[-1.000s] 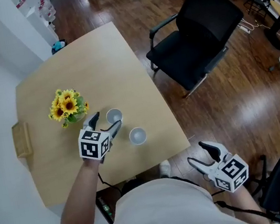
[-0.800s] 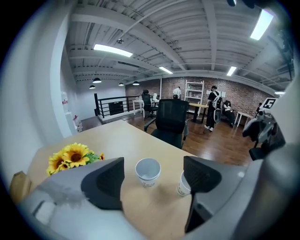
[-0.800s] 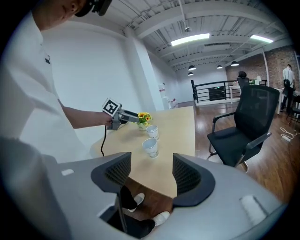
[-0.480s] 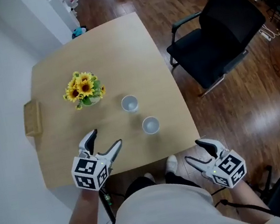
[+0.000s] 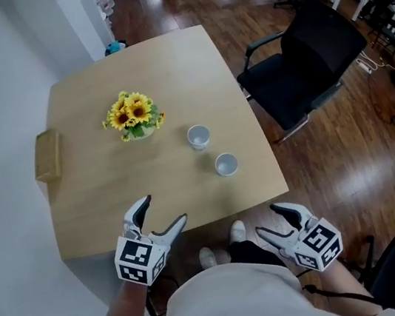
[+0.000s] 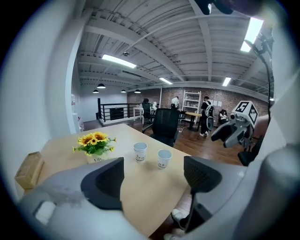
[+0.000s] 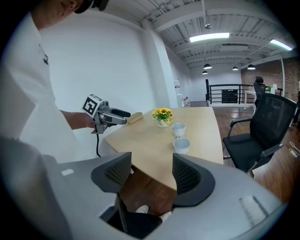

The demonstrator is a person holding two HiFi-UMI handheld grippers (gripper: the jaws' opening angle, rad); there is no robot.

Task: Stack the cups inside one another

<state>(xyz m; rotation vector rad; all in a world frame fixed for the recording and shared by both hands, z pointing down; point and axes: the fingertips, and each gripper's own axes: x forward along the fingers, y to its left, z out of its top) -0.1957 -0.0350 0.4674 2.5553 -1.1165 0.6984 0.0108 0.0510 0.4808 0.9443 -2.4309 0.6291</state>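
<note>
Two white paper cups stand apart, upright, on the tan table [image 5: 112, 183]: the far cup [image 5: 198, 137] and the near cup [image 5: 226, 164]. My left gripper [image 5: 163, 213] hovers over the table's near edge, open and empty, well short of both cups. My right gripper [image 5: 270, 222] hangs off the table beyond its near right corner, also open with nothing between its fingers. The left gripper view shows the far cup [image 6: 140, 152] and the near cup [image 6: 164, 158] ahead between the open jaws. In the right gripper view the near cup [image 7: 181, 145] sits in front of the far cup [image 7: 178, 130].
A pot of sunflowers [image 5: 134, 117] stands left of the cups. A small wooden box [image 5: 47, 156] lies at the table's left edge. A black office chair [image 5: 307, 52] stands off the right side on the wooden floor. The person's shoes [image 5: 219, 243] show below the near edge.
My left gripper has pulled back from beside the far cup to the table's near edge, still open. The right gripper has shifted a little leftward. Both cups stay in place.
</note>
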